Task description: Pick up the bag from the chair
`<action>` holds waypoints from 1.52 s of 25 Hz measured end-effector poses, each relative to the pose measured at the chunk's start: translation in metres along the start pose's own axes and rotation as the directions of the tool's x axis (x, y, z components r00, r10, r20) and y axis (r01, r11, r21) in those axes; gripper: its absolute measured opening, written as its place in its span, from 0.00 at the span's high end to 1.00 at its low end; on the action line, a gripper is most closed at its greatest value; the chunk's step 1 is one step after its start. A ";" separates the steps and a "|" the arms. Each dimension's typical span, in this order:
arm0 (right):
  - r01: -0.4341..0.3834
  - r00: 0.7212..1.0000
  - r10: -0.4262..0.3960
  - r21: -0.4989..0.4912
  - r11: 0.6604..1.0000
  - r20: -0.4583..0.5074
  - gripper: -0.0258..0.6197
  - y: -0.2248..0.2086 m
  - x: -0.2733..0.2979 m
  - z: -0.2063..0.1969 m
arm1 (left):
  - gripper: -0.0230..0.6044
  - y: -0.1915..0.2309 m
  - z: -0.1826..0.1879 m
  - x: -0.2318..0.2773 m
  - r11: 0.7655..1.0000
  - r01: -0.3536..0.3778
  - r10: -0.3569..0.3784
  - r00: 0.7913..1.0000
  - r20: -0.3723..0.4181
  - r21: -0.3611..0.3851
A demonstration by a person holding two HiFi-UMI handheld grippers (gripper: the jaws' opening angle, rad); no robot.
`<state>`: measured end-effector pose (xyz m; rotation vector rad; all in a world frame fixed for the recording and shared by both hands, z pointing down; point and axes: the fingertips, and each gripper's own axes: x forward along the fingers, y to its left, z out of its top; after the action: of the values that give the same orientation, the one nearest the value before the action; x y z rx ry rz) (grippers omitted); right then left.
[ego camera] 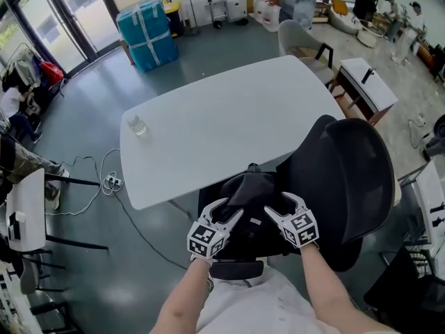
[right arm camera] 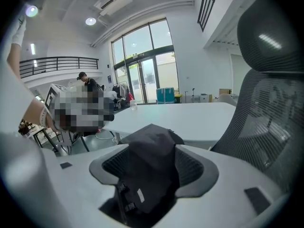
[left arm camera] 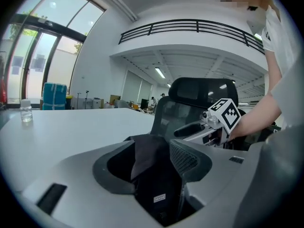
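Head view: bag on chair

The black chair stands on the grey floor. Its seat is just beside the near edge of the white table, and its mesh back is off to the right. A black bag lies slumped on the seat, its top rising close to the table edge. Near the table's left end a small clear bottle stands upright, well apart from the bag. A white power strip lies on the floor left of the table. Beyond the table's far side, a blue wrapped bundle stands on the floor.
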<state>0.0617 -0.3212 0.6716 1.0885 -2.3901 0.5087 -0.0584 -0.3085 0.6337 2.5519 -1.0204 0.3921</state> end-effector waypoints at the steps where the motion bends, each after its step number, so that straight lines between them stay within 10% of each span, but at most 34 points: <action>1: 0.003 1.000 -0.003 0.002 1.000 -0.011 0.51 -0.002 0.003 -0.004 | 0.59 0.002 -0.005 0.005 1.000 0.006 -0.006 1.000 -0.020 0.001; 30: -0.038 0.975 0.037 -0.001 0.999 -0.218 0.48 -0.024 0.063 -0.059 | 0.58 0.028 -0.090 0.075 0.999 -0.004 0.017 0.940 -0.342 0.040; 38: -0.032 0.973 0.032 0.004 0.999 -0.230 0.76 -0.021 0.055 -0.060 | 0.72 0.022 -0.094 0.070 1.000 -0.001 0.008 0.940 -0.342 0.018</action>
<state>0.0616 -0.3370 0.7544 0.9371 -2.2079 0.6117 -0.0366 -0.3253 0.7495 2.3806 -0.8932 0.8169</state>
